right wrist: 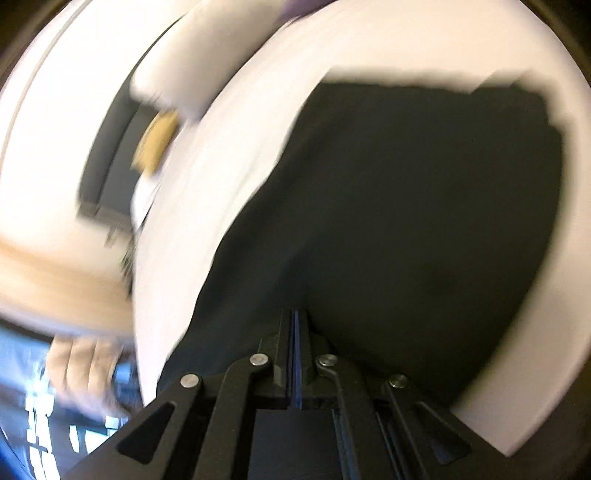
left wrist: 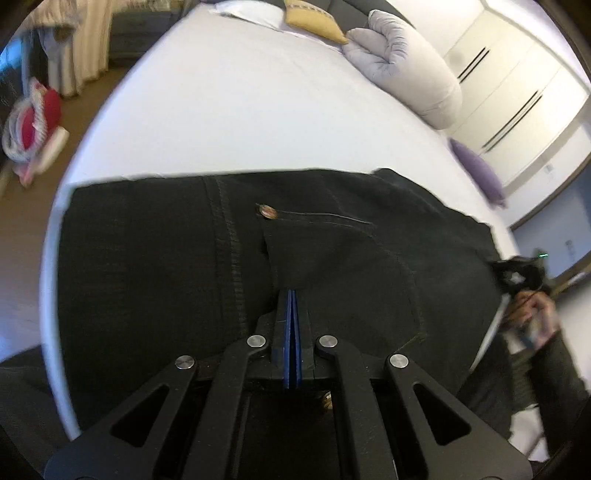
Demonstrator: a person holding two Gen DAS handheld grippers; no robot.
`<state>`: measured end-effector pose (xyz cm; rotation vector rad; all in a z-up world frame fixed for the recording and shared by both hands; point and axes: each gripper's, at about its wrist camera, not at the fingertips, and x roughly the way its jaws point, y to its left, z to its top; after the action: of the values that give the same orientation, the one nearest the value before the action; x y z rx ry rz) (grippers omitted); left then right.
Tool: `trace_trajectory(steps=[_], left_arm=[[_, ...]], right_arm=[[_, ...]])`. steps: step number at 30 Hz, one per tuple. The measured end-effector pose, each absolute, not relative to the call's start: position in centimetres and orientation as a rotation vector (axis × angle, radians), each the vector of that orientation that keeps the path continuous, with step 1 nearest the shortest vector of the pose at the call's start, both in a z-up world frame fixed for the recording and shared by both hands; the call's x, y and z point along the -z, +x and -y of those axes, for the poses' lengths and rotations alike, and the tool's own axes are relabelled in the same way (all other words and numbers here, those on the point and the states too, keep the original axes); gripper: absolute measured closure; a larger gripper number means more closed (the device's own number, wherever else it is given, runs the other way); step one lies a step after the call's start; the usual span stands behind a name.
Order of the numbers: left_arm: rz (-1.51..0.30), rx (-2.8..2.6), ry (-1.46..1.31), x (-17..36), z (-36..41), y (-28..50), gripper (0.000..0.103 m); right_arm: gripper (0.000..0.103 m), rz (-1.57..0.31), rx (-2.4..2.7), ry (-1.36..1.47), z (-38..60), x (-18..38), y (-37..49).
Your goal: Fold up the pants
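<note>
Black pants (left wrist: 332, 236) lie across the near edge of a white bed (left wrist: 258, 110), with a metal button (left wrist: 267, 212) and a pocket seam showing. My left gripper (left wrist: 291, 295) is shut, its blue pads pressed together on the pants fabric near the pocket. In the blurred right wrist view the pants (right wrist: 424, 203) spread over the bed (right wrist: 277, 92), and my right gripper (right wrist: 296, 314) is shut on their near edge. The right gripper and hand show at the far right of the left wrist view (left wrist: 524, 280).
A grey rolled duvet (left wrist: 402, 70), a yellow cushion (left wrist: 314, 20) and a purple pillow (left wrist: 478, 170) lie at the bed's far side. White wardrobe doors (left wrist: 517, 85) stand beyond. A red and white bundle (left wrist: 33, 118) sits on the floor at left.
</note>
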<state>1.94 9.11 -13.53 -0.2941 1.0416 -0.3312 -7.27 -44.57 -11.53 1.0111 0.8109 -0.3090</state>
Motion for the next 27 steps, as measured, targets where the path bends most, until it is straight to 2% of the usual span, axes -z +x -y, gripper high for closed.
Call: trace_trajectory(steps=[1, 3, 7, 12, 13, 14, 17, 20, 23, 24, 25, 26, 27], left_arm=[[-1.043, 0.296, -0.275, 13.1, -9.4, 1.8, 0.101], [-1.015, 0.281, -0.283, 11.6, -10.1, 1.2, 0.101], [-1.010, 0.318, -0.273, 8.4, -9.1, 2.4, 0.101], [-1.081, 0.397, -0.222, 9.6, -1.2, 5.9, 0.101], [-1.117, 0.396, -0.200, 10.6, 0.1, 6.5, 0.101], [-1.162, 0.388, -0.177, 11.8, 1.1, 6.9, 0.101], [-1.157, 0.373, -0.174, 13.0, 1.6, 7.1, 0.102], [-1.172, 0.383, -0.220, 13.2, 1.0, 7.3, 0.102], [-1.175, 0.376, -0.227, 13.2, 0.8, 7.3, 0.102], [-1.174, 0.370, -0.220, 13.2, 0.9, 7.4, 0.102], [-1.171, 0.365, -0.207, 13.2, 1.0, 7.2, 0.102], [-1.168, 0.359, -0.194, 13.1, 1.3, 7.1, 0.102], [-1.165, 0.357, -0.189, 13.3, 1.5, 6.9, 0.102]], right_arm=[[0.095, -0.798, 0.290, 1.003, 43.8, 10.6, -7.3], [0.094, -0.777, 0.130, 1.027, 40.9, 9.3, -6.8], [0.075, -0.839, -0.150, 1.011, 33.5, 9.3, -4.0], [0.074, -0.939, -0.187, 1.043, 29.2, 13.4, -1.0], [0.082, -0.943, -0.150, 1.063, 31.0, 14.4, -1.2], [0.103, -0.941, -0.123, 1.074, 33.6, 15.3, -2.4], [0.103, -0.868, -0.049, 1.096, 35.7, 15.9, -3.9], [0.103, -0.791, 0.120, 1.085, 42.8, 15.0, -5.9], [0.102, -0.749, 0.391, 1.039, 48.3, 12.3, -9.3], [0.095, -0.736, 0.427, 1.017, 49.3, 11.7, -10.5], [0.073, -0.698, 0.444, 1.011, 49.4, 10.3, -11.7], [0.045, -0.659, 0.444, 1.030, 49.2, 9.2, -12.9], [0.035, -0.636, 0.441, 1.042, 49.0, 8.7, -13.6]])
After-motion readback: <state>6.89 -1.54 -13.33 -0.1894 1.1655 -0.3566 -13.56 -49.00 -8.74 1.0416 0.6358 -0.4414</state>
